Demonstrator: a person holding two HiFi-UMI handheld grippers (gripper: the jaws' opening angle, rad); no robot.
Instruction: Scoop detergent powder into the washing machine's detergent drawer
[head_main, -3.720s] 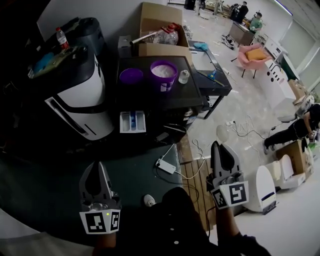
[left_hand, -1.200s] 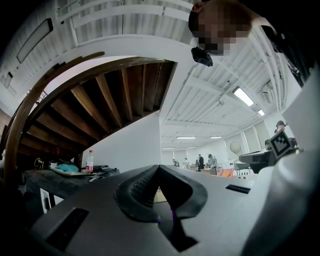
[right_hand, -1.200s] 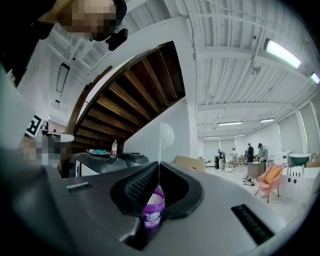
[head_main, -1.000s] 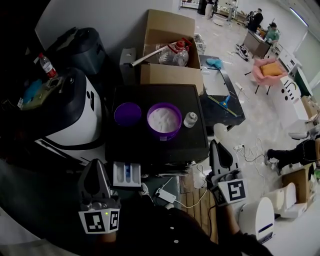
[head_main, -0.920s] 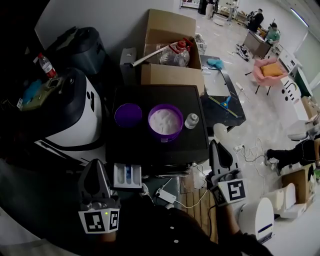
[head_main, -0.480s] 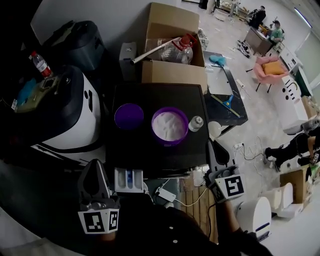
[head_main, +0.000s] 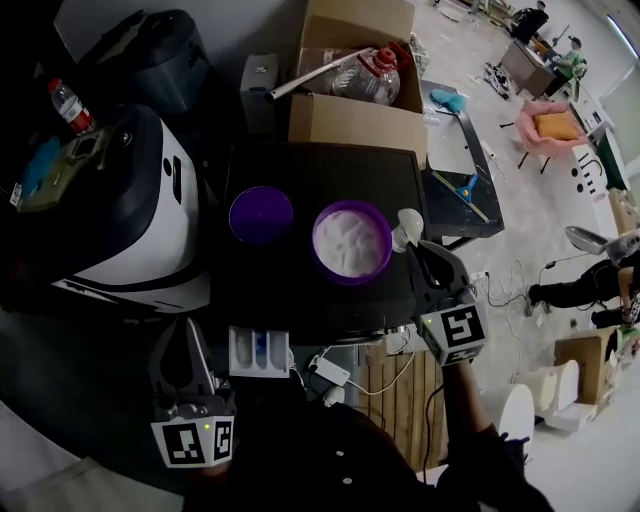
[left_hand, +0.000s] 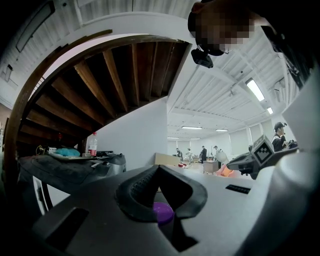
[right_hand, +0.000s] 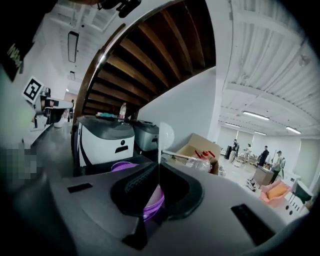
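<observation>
So that powder can be dipped from the purple tub (head_main: 317, 243), the white scoop (head_main: 408, 224) is pinched in the right hand-held gripper (head_main: 420, 255); the left hand-held gripper (head_main: 186, 335) is pressed together, empty

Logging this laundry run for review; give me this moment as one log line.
right claw: shut on scoop beside powder tub | left claw: shut, empty | drawer: open | lid: off

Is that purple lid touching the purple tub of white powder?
Apart. The head view shows a strip of bare black tabletop between the purple lid and the purple tub.
</observation>
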